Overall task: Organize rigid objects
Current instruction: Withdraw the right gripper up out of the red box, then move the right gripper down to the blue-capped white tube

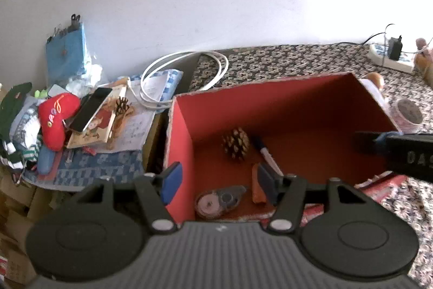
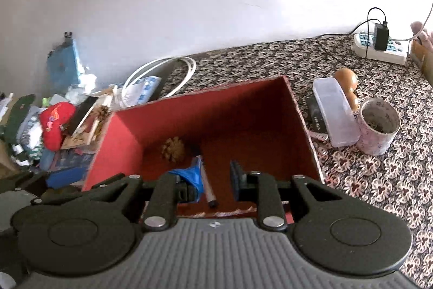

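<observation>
Organizing continues with both tools poised over the red box [image 2: 270, 110], which already holds a pine cone [image 1: 235, 144], a marker [image 1: 266, 153], a correction-tape dispenser [image 1: 219, 201] and an orange piece [image 1: 257, 187]; the next pick is best taken from the clear case [image 2: 335, 113] or patterned cup [image 2: 377, 126] on the patterned surface [image 2: 379, 194] to the box's right, lifted well above the rim before release. The left hand-held gripper [image 1: 219, 180] hangs over the near left corner with its fingers spread wide and empty. The right hand-held gripper [image 2: 213, 180] likewise stands apart above the marker, gripping nothing, though blue material [image 2: 189, 175] trails from its left finger.
</observation>
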`<state>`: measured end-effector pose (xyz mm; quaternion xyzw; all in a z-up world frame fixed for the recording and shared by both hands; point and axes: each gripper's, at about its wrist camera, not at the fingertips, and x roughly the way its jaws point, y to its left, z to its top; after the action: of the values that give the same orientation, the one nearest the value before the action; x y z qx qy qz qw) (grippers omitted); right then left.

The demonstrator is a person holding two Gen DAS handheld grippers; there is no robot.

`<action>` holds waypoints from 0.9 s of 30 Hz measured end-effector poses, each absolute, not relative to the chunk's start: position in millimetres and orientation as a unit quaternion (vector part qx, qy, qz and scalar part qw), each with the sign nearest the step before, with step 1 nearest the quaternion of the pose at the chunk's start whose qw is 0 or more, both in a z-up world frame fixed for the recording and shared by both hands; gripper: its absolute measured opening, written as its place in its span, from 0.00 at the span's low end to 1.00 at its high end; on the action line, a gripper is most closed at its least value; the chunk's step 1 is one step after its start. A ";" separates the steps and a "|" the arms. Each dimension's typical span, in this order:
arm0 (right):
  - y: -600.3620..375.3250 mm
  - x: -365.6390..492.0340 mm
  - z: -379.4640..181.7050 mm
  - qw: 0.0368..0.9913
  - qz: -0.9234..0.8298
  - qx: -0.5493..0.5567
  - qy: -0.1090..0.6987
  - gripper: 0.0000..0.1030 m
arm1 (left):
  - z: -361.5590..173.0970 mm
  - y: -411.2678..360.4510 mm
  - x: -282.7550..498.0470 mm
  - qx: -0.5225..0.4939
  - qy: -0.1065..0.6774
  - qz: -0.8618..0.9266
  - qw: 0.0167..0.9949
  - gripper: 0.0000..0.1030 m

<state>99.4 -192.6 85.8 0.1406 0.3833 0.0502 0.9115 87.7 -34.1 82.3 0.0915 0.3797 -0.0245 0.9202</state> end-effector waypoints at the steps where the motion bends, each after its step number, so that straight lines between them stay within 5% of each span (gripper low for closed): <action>1: -191.9 95.8 87.2 0.911 0.054 0.142 0.383 0.06 | 84.0 -32.9 83.1 0.090 0.380 -0.024 0.920 0.62; 27: -181.6 26.1 62.4 0.896 0.061 0.132 0.420 0.06 | 47.2 -31.4 24.1 0.081 0.441 -0.044 0.893 0.63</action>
<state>26.1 -181.6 62.4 0.1324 0.4202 0.0611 0.8956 24.1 -31.4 47.2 0.0812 0.4407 -0.0436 0.8929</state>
